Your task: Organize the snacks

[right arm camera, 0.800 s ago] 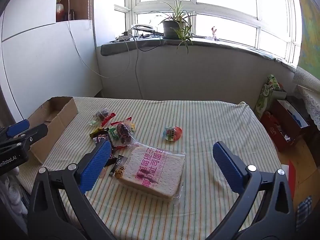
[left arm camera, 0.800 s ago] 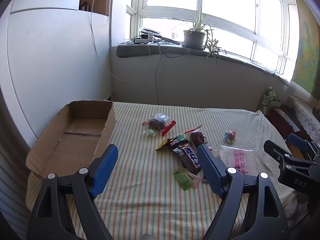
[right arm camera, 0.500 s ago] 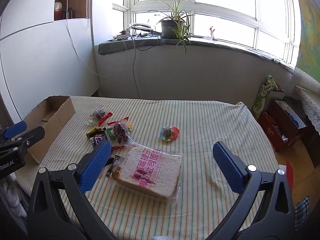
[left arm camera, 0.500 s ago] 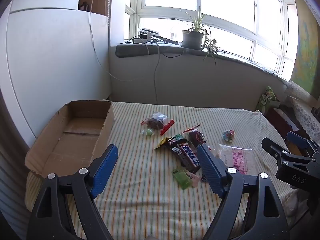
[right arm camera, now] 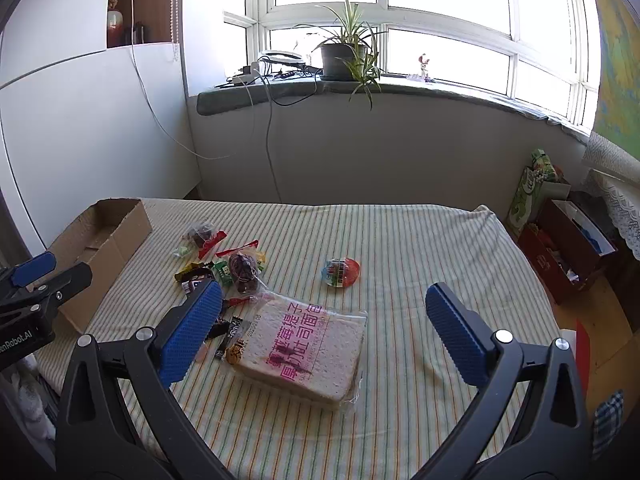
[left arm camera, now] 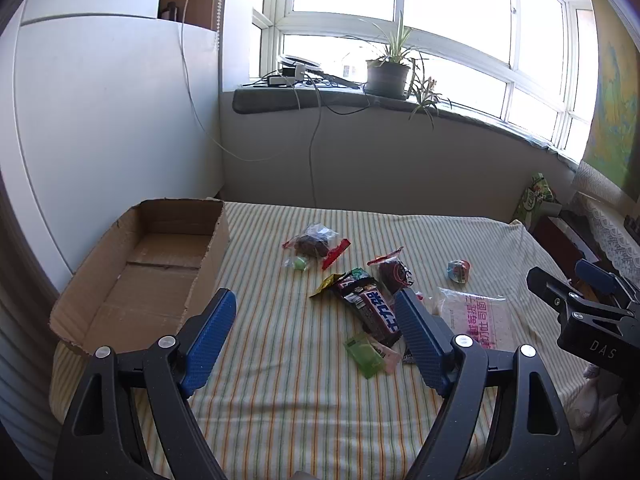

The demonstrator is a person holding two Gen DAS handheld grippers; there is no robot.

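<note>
Several snacks lie on a striped cloth. A bag of sliced bread point(right arm camera: 306, 350) with pink print lies nearest my right gripper point(right arm camera: 324, 328), which is open and empty above it. A dark chocolate bar point(left arm camera: 370, 308), a green packet point(left arm camera: 365, 354), a round dark sweet in clear wrap point(left arm camera: 394, 274), a bagged snack with a red wrapper point(left arm camera: 316, 242) and a round colourful capsule point(right arm camera: 341, 271) lie in the middle. An open, empty cardboard box point(left arm camera: 144, 268) stands at the left. My left gripper point(left arm camera: 314, 336) is open and empty, above the cloth right of the box.
The table point(right arm camera: 420, 232) meets a grey wall under a windowsill with a potted plant point(right arm camera: 344, 54) and cables. A white partition point(left arm camera: 100, 120) stands behind the box. Boxes and bags point(right arm camera: 560, 236) sit on the floor to the right.
Both grippers have drawn back and risen slightly, so the snacks and box sit a little lower and farther in view. Both jaws stay open. Nothing on the table moved.
</note>
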